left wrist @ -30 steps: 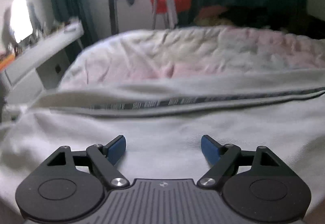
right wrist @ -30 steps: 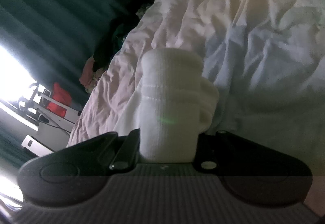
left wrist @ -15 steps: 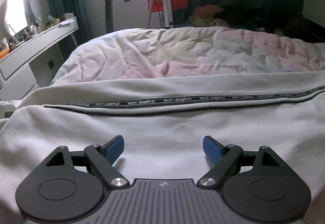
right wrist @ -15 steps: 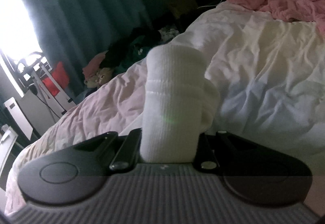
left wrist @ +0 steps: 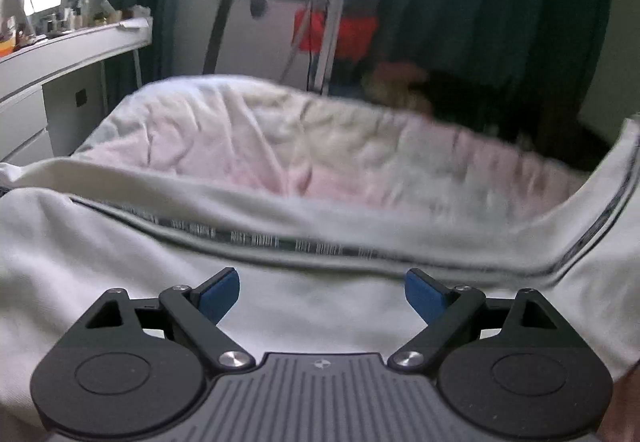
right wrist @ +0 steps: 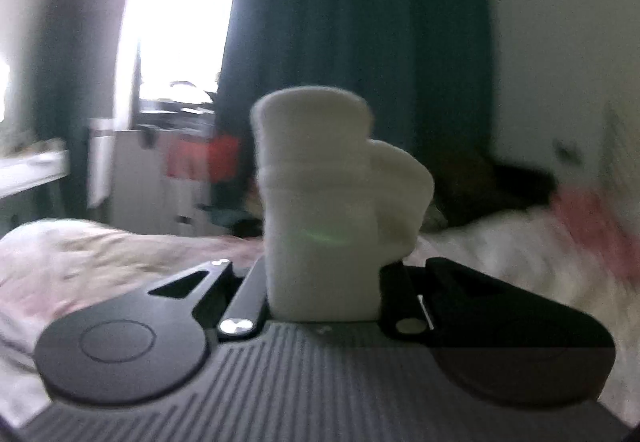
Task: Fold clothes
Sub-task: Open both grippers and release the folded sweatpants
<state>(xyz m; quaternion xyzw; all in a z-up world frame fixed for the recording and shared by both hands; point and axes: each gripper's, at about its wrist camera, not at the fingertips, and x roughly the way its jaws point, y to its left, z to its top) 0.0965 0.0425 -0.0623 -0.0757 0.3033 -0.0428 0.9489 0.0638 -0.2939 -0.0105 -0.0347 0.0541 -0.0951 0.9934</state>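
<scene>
Big bed (left wrist: pixel 248 145), crumpled pale sheet. Cream garment (left wrist: pixel 120 266) with dark printed stripe (left wrist: pixel 256 240) spread on bed, one end lifted at right. Left gripper (left wrist: pixel 322 292) low over garment, blue fingers (left wrist: pixel 219 294) wide apart, holding nothing. Right gripper (right wrist: pixel 322 282) pinched tight on white ribbed cuff (right wrist: pixel 316 201), held up. Tip: carry cuff across slow, keep cloth flat, line up edges, left side press down.

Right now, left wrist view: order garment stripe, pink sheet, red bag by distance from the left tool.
1. Garment stripe, just ahead of the left tool.
2. Pink sheet, beyond, mid-frame.
3. Red bag, farthest, by the window.
</scene>
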